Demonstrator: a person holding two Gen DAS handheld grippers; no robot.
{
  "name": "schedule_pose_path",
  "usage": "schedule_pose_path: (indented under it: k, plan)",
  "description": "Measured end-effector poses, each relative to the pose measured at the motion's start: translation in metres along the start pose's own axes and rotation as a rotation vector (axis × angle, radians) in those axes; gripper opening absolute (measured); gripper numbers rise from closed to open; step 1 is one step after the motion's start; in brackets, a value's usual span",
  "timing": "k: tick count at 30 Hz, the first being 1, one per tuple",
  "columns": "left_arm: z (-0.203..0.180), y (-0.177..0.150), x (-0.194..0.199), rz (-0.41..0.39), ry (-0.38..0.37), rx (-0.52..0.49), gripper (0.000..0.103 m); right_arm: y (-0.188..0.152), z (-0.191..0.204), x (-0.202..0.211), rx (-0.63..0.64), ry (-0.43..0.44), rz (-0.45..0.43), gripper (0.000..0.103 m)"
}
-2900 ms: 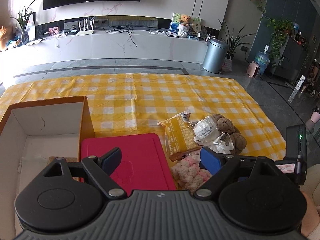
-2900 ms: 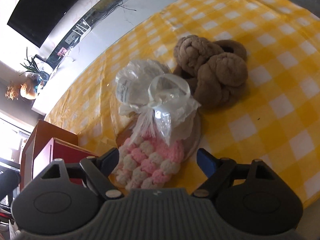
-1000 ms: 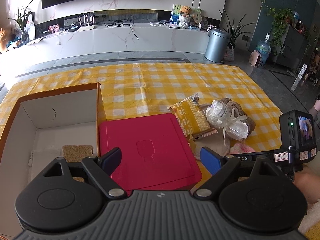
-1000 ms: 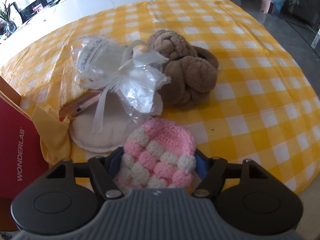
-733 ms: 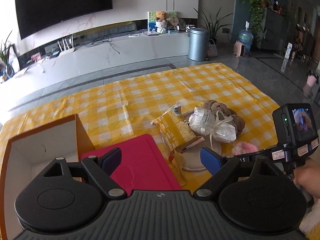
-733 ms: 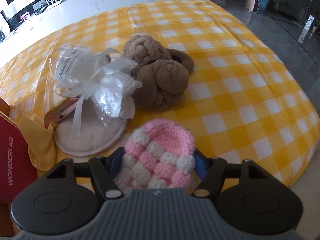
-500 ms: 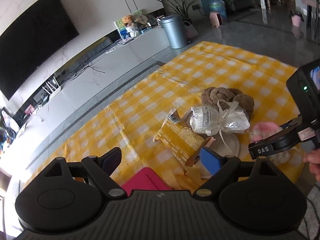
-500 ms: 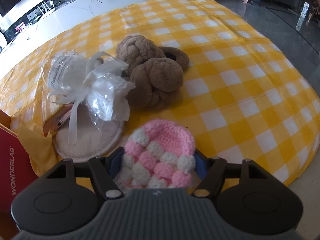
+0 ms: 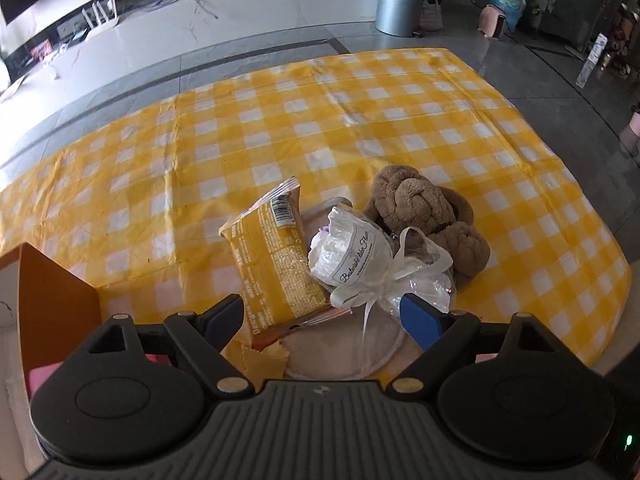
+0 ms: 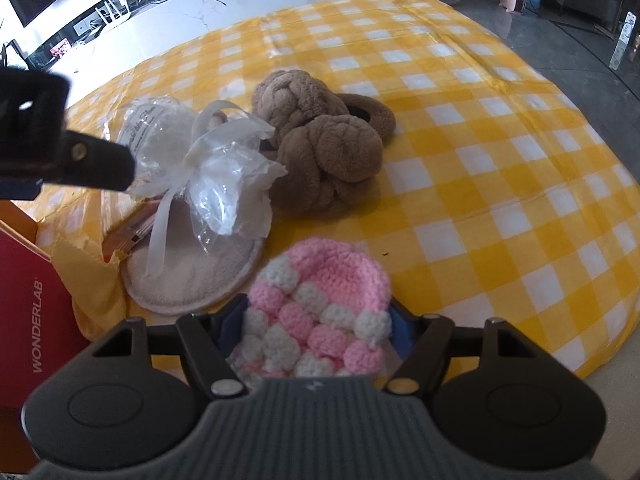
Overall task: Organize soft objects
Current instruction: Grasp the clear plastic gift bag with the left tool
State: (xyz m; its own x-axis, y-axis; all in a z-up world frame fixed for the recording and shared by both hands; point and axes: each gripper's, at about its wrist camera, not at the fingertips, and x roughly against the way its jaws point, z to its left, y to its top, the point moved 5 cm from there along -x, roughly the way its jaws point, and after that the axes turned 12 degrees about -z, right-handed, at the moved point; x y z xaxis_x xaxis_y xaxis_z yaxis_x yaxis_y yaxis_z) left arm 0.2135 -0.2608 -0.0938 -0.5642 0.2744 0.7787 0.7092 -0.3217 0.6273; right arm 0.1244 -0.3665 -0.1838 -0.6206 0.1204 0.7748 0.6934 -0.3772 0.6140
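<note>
My right gripper is shut on a pink and white crocheted hat, held above the table's near edge. My left gripper is open and empty, just over a yellow snack packet and a white cellophane pouch tied with ribbon. The pouch lies on a round beige pad. A brown knotted plush sits behind it, also in the right wrist view. One finger of the left gripper shows at the left of the right wrist view.
The table has a yellow checked cloth. An orange-edged cardboard box stands at the left, with a red lid marked WONDERLAB beside it. The table's right edge drops to a grey floor. A silver bin stands far behind.
My left gripper has swung right and come down over the packet and pouch, still open. My right gripper keeps its hold on the hat and has hardly moved.
</note>
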Motion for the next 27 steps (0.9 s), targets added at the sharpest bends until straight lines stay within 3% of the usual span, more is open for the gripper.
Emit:
schedule_pose_path:
  k: [6,10,14,17,20,27]
  plan:
    - [0.010,-0.002,-0.029,0.133,-0.051,0.310,0.099,0.000,-0.003,0.000,-0.015,0.012,-0.002,0.071]
    - [0.013,-0.001,-0.046,0.140,0.006,0.394,0.099,0.000,0.001,-0.001,0.005,0.025,0.000,0.071]
    - [0.014,0.002,-0.063,0.150,0.013,0.468,0.098,-0.001,0.003,-0.002,0.016,0.047,0.004,0.071]
    - [0.015,0.004,-0.067,0.143,0.008,0.521,0.085,-0.002,0.006,-0.002,0.013,0.083,0.011,0.071]
    - [0.013,0.008,-0.064,0.123,-0.025,0.513,0.054,-0.003,0.008,-0.003,0.020,0.085,0.014,0.072]
    - [0.007,0.011,-0.046,0.077,-0.053,0.409,0.047,-0.002,0.007,-0.006,0.017,0.095,0.018,0.072]
